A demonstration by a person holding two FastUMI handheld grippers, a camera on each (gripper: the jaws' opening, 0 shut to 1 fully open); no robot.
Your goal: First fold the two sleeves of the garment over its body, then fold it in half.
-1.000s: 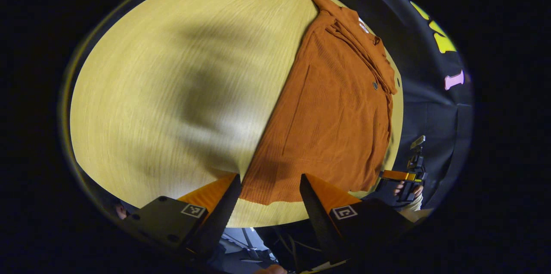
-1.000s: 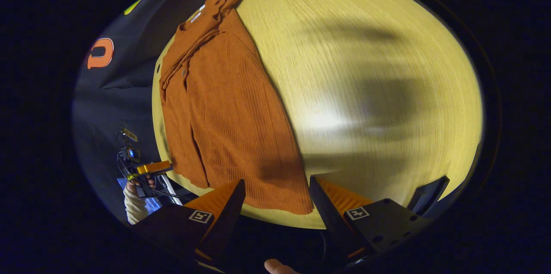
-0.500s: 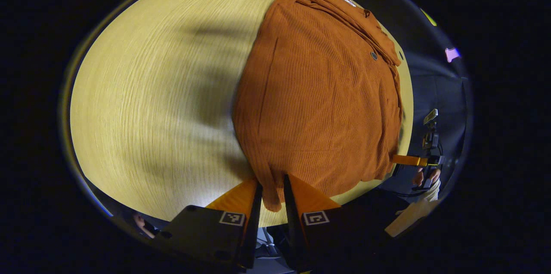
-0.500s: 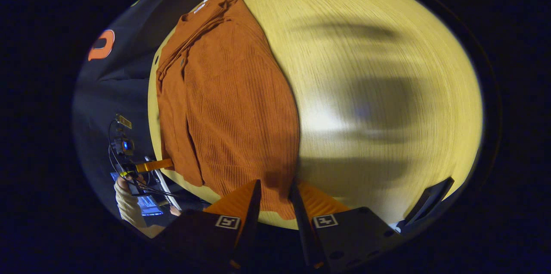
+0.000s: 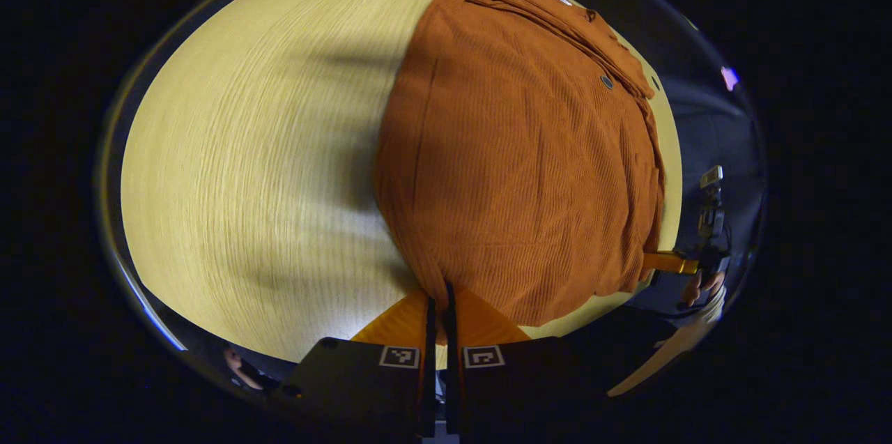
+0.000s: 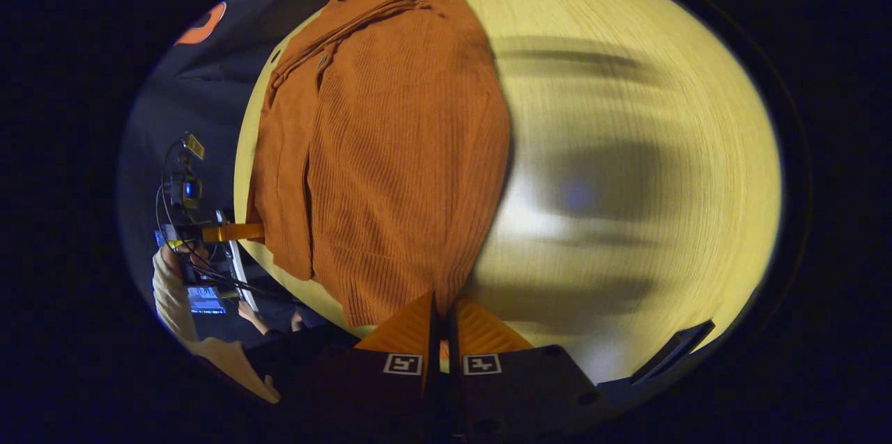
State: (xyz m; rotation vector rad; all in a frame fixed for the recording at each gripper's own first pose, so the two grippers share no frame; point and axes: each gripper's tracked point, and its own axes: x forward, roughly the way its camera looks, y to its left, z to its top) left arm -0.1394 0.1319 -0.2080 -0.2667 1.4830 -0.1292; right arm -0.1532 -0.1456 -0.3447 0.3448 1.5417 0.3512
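Over the last second both hand-held grippers have gone from wide open above the hem to fully closed on it. The left hand-held gripper [image 5: 437,304] now pinches one bottom corner of the garment [image 5: 523,151], and the right hand-held gripper [image 6: 440,308] pinches the other bottom corner; in each view the fingers stand almost together with the fabric edge running down between them. The sleeves appear already folded in, since long layered strips lie along the garment's body and nothing trails onto the table [image 5: 265,151]. This indicates that the sleeve stage is done and the half-fold is in hand, with the grasp just secured. From the left hand-held gripper, the garment extends forward and to the right, with the collar at the far end. From the right hand-held gripper, it extends forward and to the left. Each view also shows the opposite hand-held gripper at the other hem corner, off to the side. The next move likely calls for lifting both corners evenly and carrying the hem forward toward the collar.
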